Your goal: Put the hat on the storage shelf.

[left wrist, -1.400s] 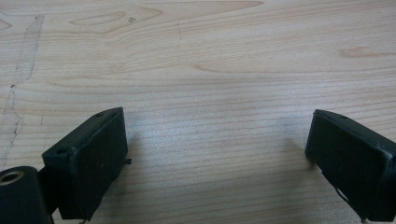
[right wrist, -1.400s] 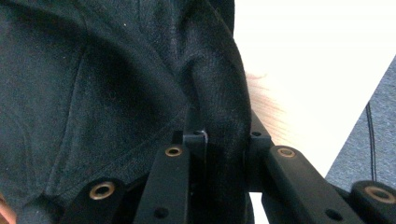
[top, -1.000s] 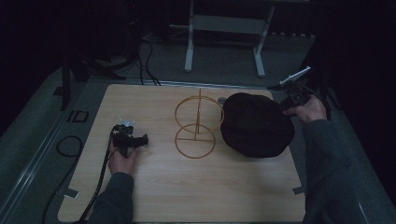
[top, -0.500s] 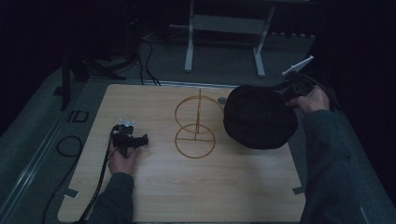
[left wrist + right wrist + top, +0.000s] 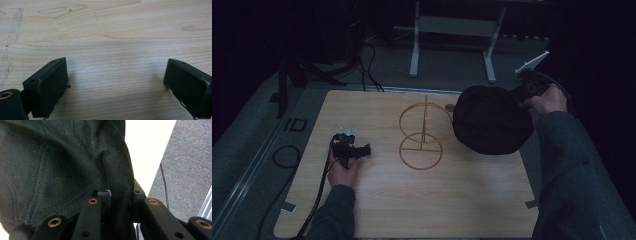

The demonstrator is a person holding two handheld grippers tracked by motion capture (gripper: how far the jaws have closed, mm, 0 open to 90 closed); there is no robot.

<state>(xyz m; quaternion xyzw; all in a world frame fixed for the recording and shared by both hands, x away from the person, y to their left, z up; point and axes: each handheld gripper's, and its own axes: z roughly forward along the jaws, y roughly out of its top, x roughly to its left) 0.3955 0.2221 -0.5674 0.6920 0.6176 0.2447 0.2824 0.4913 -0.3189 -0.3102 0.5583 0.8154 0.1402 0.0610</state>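
A black knitted hat [image 5: 492,126] hangs over the right part of the wooden table [image 5: 377,200], lifted off its surface. My right gripper [image 5: 523,91] is shut on the hat's edge at the upper right; in the right gripper view the dark fabric [image 5: 62,170] is pinched between the jaws. A golden wire stand [image 5: 422,132] with two rings and an upright rod stands at the table's middle, just left of the hat. My left gripper [image 5: 366,149] rests on the table at the left, open, with bare wood [image 5: 115,50] between its jaws.
A metal frame with white legs [image 5: 452,45] stands on the floor behind the table. Cables [image 5: 372,65] lie on the floor at the back left. A small round object [image 5: 449,107] sits on the table behind the stand.
My right gripper has raised the hat and carried it up and back, off the table surface. The left gripper has stayed put.
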